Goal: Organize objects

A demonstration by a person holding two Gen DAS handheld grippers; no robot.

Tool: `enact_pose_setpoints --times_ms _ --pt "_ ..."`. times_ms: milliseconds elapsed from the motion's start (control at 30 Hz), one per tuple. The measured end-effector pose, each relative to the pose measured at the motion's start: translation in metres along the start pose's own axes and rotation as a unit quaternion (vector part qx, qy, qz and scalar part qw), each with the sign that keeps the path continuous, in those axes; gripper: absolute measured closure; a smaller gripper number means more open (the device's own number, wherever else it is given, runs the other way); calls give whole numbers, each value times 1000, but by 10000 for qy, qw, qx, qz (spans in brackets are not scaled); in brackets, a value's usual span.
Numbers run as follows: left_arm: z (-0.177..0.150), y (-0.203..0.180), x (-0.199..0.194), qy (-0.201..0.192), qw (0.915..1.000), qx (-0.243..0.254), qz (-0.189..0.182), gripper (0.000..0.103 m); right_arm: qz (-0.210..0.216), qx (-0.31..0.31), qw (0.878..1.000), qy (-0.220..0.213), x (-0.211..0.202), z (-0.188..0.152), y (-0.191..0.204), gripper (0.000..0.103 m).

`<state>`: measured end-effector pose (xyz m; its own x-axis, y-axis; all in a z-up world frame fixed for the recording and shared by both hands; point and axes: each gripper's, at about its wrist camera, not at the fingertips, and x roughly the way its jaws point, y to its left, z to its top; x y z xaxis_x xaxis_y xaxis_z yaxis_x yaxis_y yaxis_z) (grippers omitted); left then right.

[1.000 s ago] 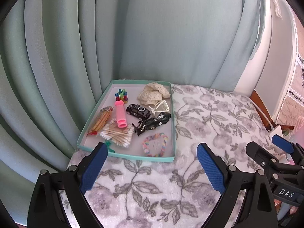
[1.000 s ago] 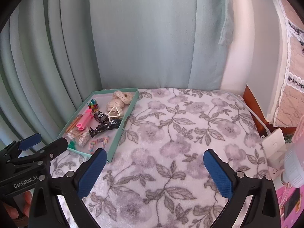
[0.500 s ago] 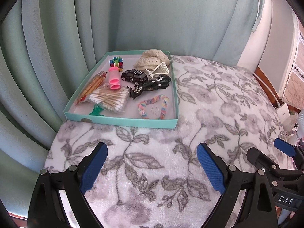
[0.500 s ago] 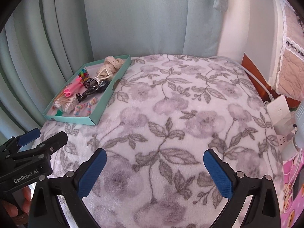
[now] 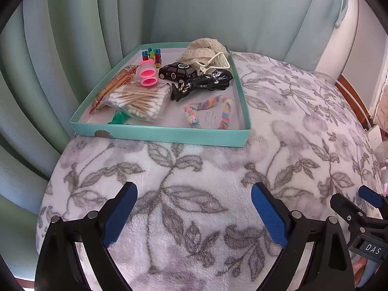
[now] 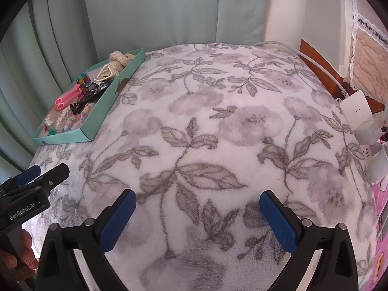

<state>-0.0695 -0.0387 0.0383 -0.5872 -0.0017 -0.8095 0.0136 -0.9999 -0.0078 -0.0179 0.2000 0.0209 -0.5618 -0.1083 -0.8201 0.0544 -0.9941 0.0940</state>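
Soft daylight, sharp focus, fisheye-curved dark edges.

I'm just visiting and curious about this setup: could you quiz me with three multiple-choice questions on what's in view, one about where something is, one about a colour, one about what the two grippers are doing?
1. Where does the bag of cotton swabs lie?
A. On the blanket
B. In the teal tray
C. In a gripper

2. What colour is the toy car?
A. Black
B. Red
C. Yellow

3. How are the left gripper and right gripper?
A. Both clamped on toys
B. One holds the tray
C. Both open, empty

Answers: B, the bag sits inside the tray walls; A, its body is black with white marks; C, only the floral blanket shows between the spread blue pads.
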Motion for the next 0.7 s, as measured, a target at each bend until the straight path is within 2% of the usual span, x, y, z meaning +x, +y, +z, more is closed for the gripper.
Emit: enact_pose_setpoints --times_ms 700 --pt "1 1 26 222 9997 38 -76 8 -297 -110 9995 52 21 14 8 0"
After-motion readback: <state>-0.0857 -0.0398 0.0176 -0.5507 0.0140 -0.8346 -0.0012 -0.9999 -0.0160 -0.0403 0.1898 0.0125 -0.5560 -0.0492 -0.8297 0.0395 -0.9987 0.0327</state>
